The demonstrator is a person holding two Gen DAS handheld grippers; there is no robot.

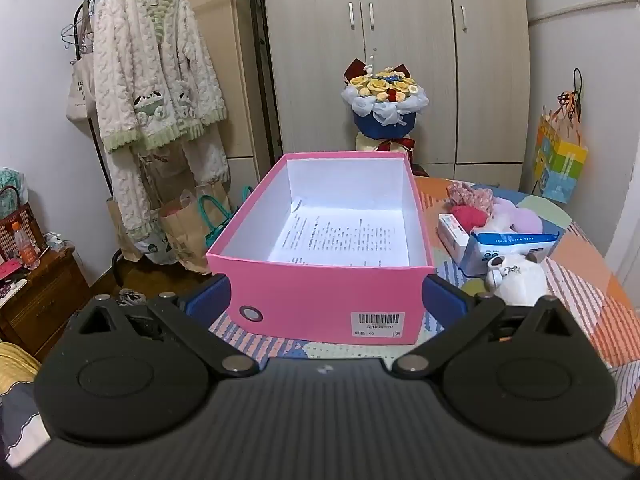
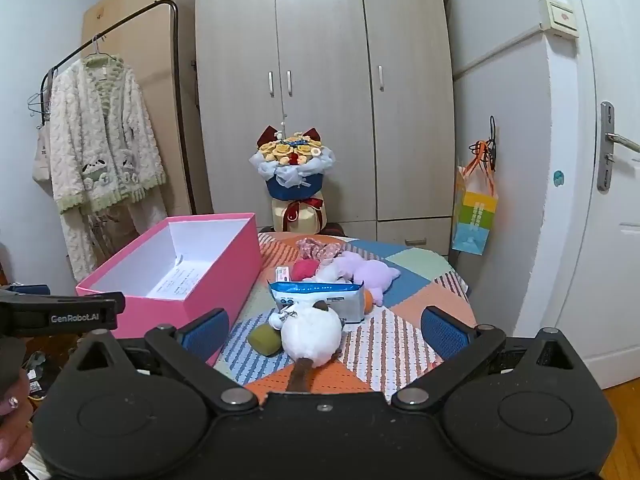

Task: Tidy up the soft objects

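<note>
An open pink box (image 1: pixel 320 300) with a printed sheet inside stands on the patchwork table; it also shows in the right wrist view (image 2: pixel 224 268). My left gripper (image 1: pixel 326 300) is open with its blue pads on either side of the box's near end. My right gripper (image 2: pixel 324 330) is open and empty, just before a white plush cat (image 2: pixel 312 332). An olive soft ball (image 2: pixel 264 339) lies beside the cat. Behind them are a blue-white wipes pack (image 2: pixel 320 294), a purple plush (image 2: pixel 368 272), a red soft object (image 2: pixel 305 269) and a floral fabric piece (image 2: pixel 320 247).
The round table (image 2: pixel 416 276) has a patchwork cover. A small white carton (image 1: pixel 452 232) lies by the wipes. A bouquet (image 2: pixel 294 176) stands behind the table before the wardrobe. A clothes rack with a fluffy robe (image 1: pixel 152 92) and bags stands left. A door (image 2: pixel 608 200) is right.
</note>
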